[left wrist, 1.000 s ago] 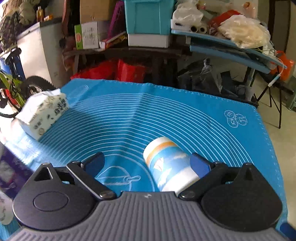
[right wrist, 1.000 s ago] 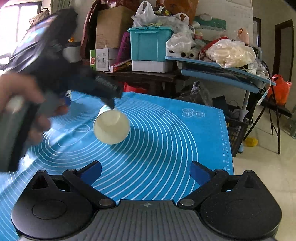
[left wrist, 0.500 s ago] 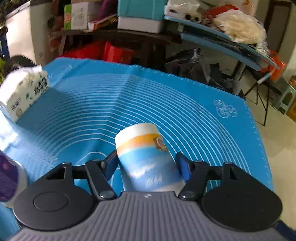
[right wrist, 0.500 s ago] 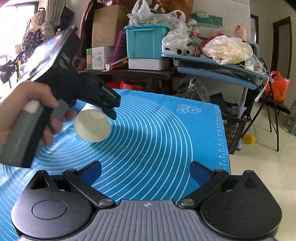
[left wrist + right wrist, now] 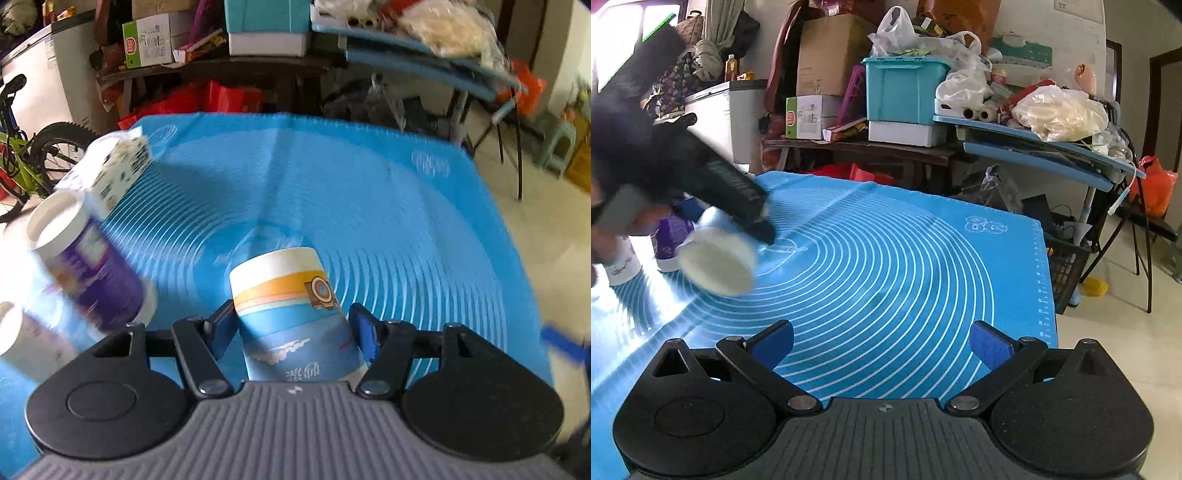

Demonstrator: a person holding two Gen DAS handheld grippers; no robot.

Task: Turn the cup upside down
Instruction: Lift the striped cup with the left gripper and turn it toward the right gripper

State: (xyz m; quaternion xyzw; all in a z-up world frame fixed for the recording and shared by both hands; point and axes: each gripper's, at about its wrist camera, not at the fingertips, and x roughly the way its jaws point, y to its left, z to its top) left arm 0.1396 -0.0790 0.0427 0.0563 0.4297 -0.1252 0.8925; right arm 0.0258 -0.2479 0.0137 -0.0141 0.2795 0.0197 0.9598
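Note:
A paper cup (image 5: pixel 291 310) with blue, orange and white bands sits between the blue pads of my left gripper (image 5: pixel 293 326), which is shut on its sides. The cup's closed white base points away from the camera, above the blue mat (image 5: pixel 369 206). In the right wrist view the same cup (image 5: pixel 718 260) shows blurred, base toward the camera, held tilted just above the mat by the left gripper (image 5: pixel 746 218). My right gripper (image 5: pixel 881 345) is open and empty over the near part of the mat (image 5: pixel 886 266).
A purple paper cup (image 5: pixel 92 273) and a white cup (image 5: pixel 22 339) stand at the left of the mat, with a patterned tissue box (image 5: pixel 110 173) behind them. Beyond the mat are cluttered shelves, a teal bin (image 5: pixel 905 92) and a bicycle (image 5: pixel 26 155).
My left gripper closed on the cup, lifted it off the mat and is turning it, so its base tips over. The right gripper has stayed open and nearly still.

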